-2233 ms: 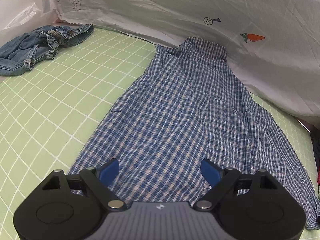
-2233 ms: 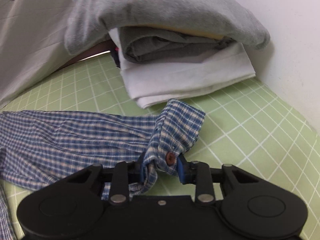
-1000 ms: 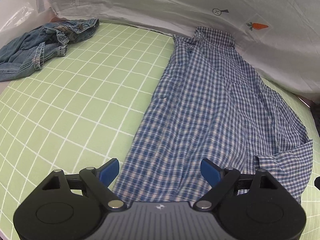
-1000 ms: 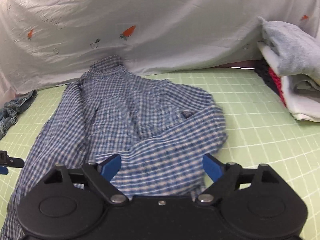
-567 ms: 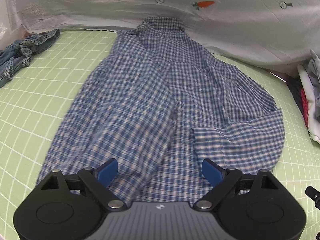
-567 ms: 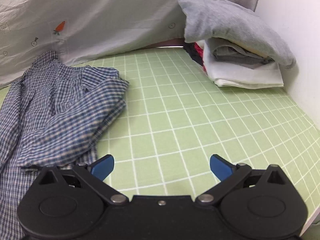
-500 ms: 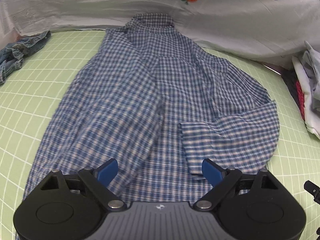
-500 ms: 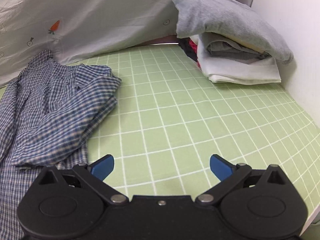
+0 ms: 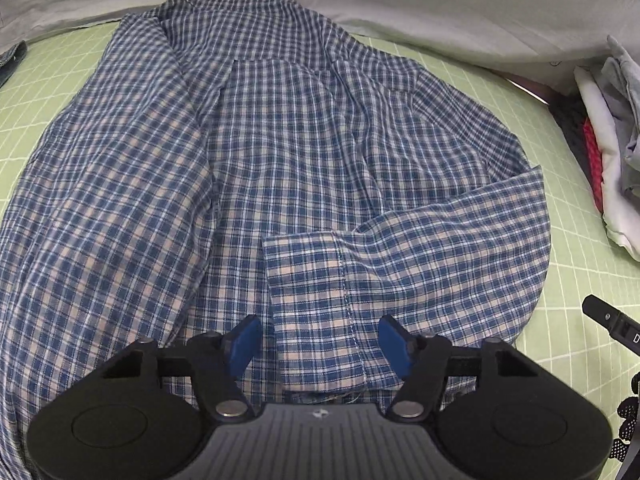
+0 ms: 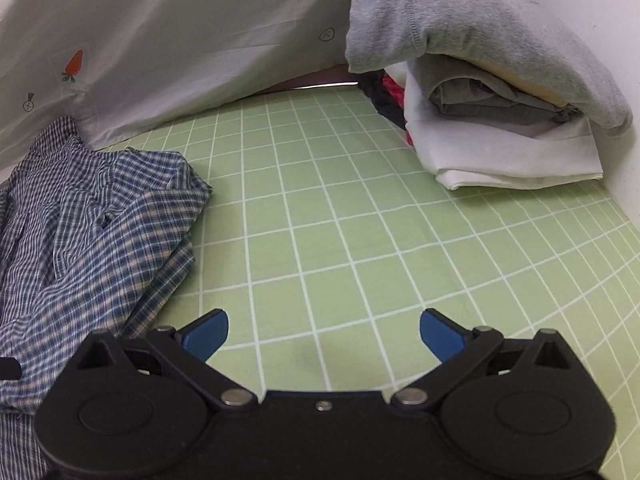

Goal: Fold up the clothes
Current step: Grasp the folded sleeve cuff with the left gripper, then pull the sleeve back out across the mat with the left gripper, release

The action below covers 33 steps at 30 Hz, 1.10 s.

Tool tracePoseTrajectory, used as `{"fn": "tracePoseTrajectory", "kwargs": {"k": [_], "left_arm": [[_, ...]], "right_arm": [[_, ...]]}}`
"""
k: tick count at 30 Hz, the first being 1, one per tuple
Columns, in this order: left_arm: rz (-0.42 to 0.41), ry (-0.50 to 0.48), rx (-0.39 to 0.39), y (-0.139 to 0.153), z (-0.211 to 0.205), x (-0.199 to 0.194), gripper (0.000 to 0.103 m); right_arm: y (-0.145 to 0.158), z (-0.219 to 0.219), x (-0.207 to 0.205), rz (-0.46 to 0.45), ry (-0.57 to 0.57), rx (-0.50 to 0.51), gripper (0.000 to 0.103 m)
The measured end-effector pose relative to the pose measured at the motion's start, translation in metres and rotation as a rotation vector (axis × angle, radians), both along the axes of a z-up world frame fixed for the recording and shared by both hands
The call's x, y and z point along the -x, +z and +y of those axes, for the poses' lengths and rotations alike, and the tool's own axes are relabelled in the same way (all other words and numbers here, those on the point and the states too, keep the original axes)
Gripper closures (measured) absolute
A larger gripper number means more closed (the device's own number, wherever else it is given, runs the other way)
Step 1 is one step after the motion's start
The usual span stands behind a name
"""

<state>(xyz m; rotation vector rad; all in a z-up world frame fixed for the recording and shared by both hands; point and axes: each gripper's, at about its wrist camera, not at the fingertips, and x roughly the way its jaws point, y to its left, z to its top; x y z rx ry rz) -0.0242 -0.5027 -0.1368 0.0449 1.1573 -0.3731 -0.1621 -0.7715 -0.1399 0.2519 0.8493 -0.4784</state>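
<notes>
A blue checked shirt (image 9: pixel 256 152) lies flat on the green grid mat (image 9: pixel 576 264), collar at the far end. Its right sleeve (image 9: pixel 400 256) is folded across the body, cuff near the middle. My left gripper (image 9: pixel 320 340) is open, just above the cuff, holding nothing. My right gripper (image 10: pixel 323 330) is open and empty over bare mat (image 10: pixel 340 240), to the right of the shirt (image 10: pixel 80 232). The tip of the right gripper shows at the left wrist view's right edge (image 9: pixel 612 320).
A stack of folded clothes (image 10: pixel 488 112) with a grey sweatshirt on top stands at the back right by the white wall; it also shows in the left wrist view (image 9: pixel 608 152). A white carrot-print sheet (image 10: pixel 160 40) hangs behind. Denim (image 9: pixel 10 60) lies far left.
The right gripper let go of the sleeve cuff, leaving the sleeve folded across the shirt, and swung right over the mat. The left gripper moved in closer over the cuff.
</notes>
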Motion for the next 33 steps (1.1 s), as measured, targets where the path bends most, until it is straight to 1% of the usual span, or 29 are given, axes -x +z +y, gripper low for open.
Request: {"fn": "tracePoseTrajectory", "kwargs": {"k": [2,5,7,8,9,11,14,18,24,28,33], "left_arm": [[-0.019,-0.030,-0.028,0.000,-0.005,0.002,0.054],[-0.046,-0.062,-0.074,-0.001,-0.010,0.005,0.065],[-0.061,-0.078,-0.077,-0.001,-0.011,0.007,0.071],[-0.068,-0.086,-0.077,-0.001,-0.011,0.009,0.079],[-0.072,-0.093,-0.071,-0.001,-0.011,0.010,0.083],[-0.077,-0.087,-0.066,0.002,-0.009,0.011,0.096],[-0.099,-0.071,-0.014,0.016,-0.001,0.010,0.098],[-0.167,-0.050,0.033,0.041,0.014,0.012,0.098],[-0.249,0.020,0.080,0.082,0.053,0.007,0.098],[-0.275,0.065,0.120,0.102,0.087,-0.013,0.098],[-0.307,0.074,0.127,0.121,0.134,-0.052,0.098]], "right_arm": [[-0.007,0.003,0.002,0.023,0.006,-0.007,0.000],[-0.010,0.001,0.007,0.027,-0.027,-0.007,0.000],[-0.009,-0.003,0.008,0.019,-0.046,-0.010,0.000],[-0.008,-0.004,0.008,0.016,-0.053,-0.005,0.000],[-0.006,-0.005,0.009,0.012,-0.058,0.002,0.000],[-0.002,-0.005,0.011,0.003,-0.064,0.015,0.000],[0.008,-0.002,0.018,-0.026,-0.075,0.026,0.000],[0.019,0.006,0.029,-0.050,-0.072,0.028,0.000],[0.016,0.036,0.044,-0.023,-0.037,-0.020,0.000],[0.014,0.070,0.049,0.005,0.003,-0.034,0.000],[0.008,0.113,0.041,0.034,0.008,-0.040,0.000]]}}
